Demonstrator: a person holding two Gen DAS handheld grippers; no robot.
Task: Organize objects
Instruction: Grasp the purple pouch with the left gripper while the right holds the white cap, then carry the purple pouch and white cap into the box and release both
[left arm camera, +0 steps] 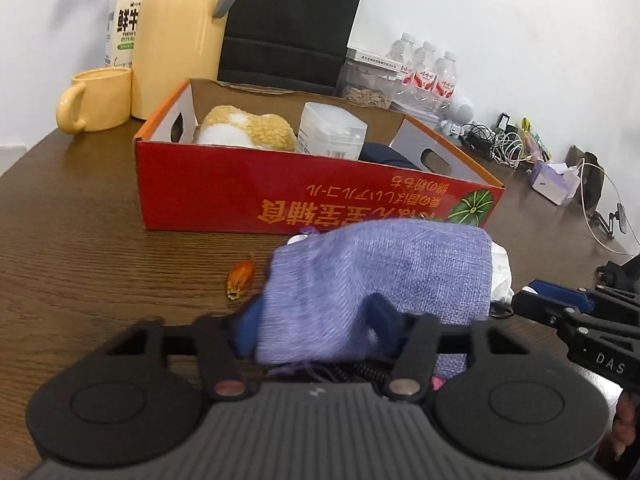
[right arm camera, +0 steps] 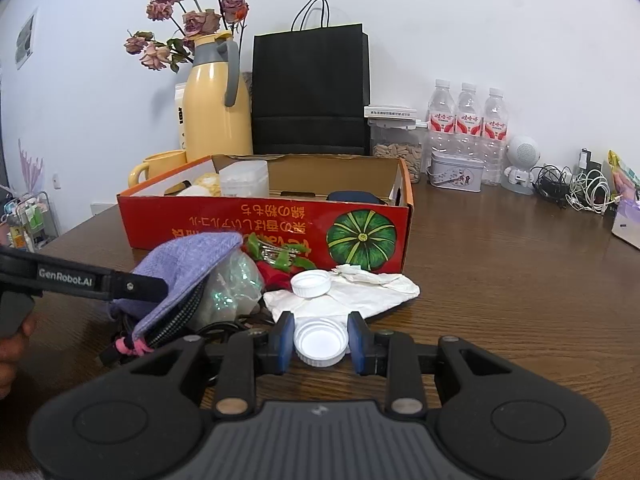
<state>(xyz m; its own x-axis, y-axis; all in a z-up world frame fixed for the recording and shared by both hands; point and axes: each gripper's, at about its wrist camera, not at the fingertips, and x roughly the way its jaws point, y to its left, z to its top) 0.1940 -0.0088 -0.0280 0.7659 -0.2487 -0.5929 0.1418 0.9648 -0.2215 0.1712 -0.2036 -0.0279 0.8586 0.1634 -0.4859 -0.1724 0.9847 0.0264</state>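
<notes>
A red cardboard box (left arm camera: 248, 188) stands on the brown table; it also shows in the right wrist view (right arm camera: 224, 220). It holds a plush toy (left arm camera: 244, 130), a clear plastic container (left arm camera: 332, 130) and a dark item. My left gripper (left arm camera: 316, 322) is shut on a purple fabric pouch (left arm camera: 380, 280) just in front of the box; the pouch also shows in the right wrist view (right arm camera: 188, 268). My right gripper (right arm camera: 320, 342) is shut on a white bottle cap (right arm camera: 320, 342) on the table. A second white cap (right arm camera: 311, 283) lies on a crumpled tissue (right arm camera: 360, 292).
A small orange dried bit (left arm camera: 240, 276) lies left of the pouch. Behind the box stand a yellow mug (left arm camera: 96, 100), a yellow thermos (right arm camera: 216, 116), a black paper bag (right arm camera: 310, 92), water bottles (right arm camera: 468, 120), a tin (right arm camera: 456, 174) and tangled cables (right arm camera: 576, 188).
</notes>
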